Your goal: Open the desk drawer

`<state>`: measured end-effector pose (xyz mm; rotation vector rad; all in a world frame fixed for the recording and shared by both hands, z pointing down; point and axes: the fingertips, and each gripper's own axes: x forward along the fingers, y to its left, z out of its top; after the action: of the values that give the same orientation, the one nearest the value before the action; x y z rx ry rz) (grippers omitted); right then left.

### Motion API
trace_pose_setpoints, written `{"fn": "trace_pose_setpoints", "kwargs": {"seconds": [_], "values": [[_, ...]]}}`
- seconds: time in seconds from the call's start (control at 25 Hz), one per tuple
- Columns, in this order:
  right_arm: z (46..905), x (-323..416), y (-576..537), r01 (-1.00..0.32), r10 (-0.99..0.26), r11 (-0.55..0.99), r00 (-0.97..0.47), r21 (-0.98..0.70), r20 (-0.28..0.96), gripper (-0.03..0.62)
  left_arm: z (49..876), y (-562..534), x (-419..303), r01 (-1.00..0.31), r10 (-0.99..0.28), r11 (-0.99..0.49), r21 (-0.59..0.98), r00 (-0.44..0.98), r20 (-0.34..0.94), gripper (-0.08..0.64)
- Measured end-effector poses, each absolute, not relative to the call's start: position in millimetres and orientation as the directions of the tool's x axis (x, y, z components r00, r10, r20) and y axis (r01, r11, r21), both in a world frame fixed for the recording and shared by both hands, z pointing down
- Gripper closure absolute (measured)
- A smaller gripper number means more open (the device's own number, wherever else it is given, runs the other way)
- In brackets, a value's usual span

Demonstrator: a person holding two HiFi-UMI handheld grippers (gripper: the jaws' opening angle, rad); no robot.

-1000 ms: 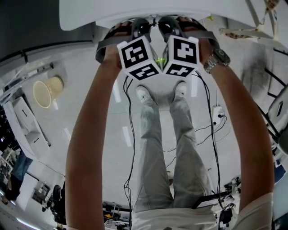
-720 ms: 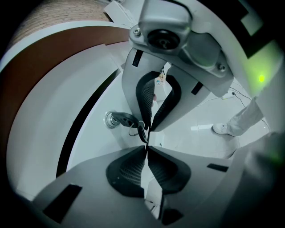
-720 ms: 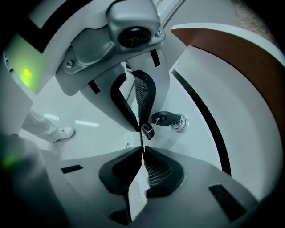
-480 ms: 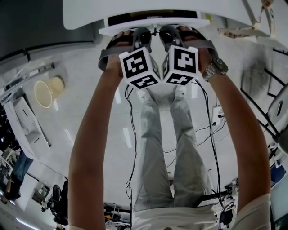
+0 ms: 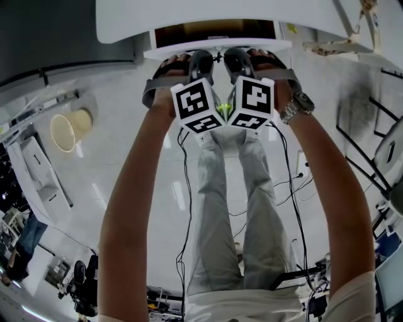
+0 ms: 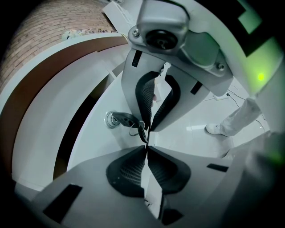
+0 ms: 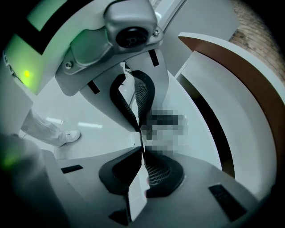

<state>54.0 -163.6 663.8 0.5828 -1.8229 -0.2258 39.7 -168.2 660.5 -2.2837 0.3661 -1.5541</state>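
The white desk drawer (image 5: 217,46) stands partly pulled out from under the white desk top (image 5: 220,12), and its brown inside (image 5: 214,28) shows behind the front panel. My left gripper (image 5: 200,58) and right gripper (image 5: 237,58) sit side by side at the middle of the drawer front. In the left gripper view the left gripper (image 6: 146,143) is shut on the thin white edge of the drawer front (image 6: 95,147), next to a key (image 6: 127,120) in the lock. In the right gripper view the right gripper (image 7: 142,147) pinches the same edge (image 7: 200,147).
The person's legs and white shoes (image 5: 230,207) stand on the glossy floor below the drawer. Black cables (image 5: 182,207) trail along the floor beside a power strip (image 5: 302,160). A beige bin (image 5: 66,129) sits at left and a chair frame (image 5: 378,144) at right.
The drawer has slid out toward the person; its dark gap has widened to show the brown inside. Both grippers have come back with the drawer front, still closed on it.
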Motion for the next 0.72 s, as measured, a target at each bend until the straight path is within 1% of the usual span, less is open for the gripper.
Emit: {"fn": "trace_pose_setpoints", "kwargs": {"seconds": [0.48, 0.6, 0.72], "values": [[664.7, 55.0, -160.5, -0.283, -0.488, 0.861, -0.223, 0.423, 0.844, 0.554, 661.1, -164.8, 40.5, -0.002, -0.415, -0.895, -0.445, 0.364, 0.834, 0.534], [663.7, 54.4, -160.2, -0.288, -0.491, 0.860, -0.241, 0.422, 0.837, 0.552, 660.8, -165.3, 41.4, -0.005, -0.421, -0.893, -0.450, 0.362, 0.832, 0.531], [664.3, 50.0, -155.5, -0.293, -0.463, 0.875, -0.273, 0.386, 0.843, 0.551, 660.4, -164.7, 40.4, -0.010, -0.419, -0.894, -0.448, 0.371, 0.829, 0.528]]}}
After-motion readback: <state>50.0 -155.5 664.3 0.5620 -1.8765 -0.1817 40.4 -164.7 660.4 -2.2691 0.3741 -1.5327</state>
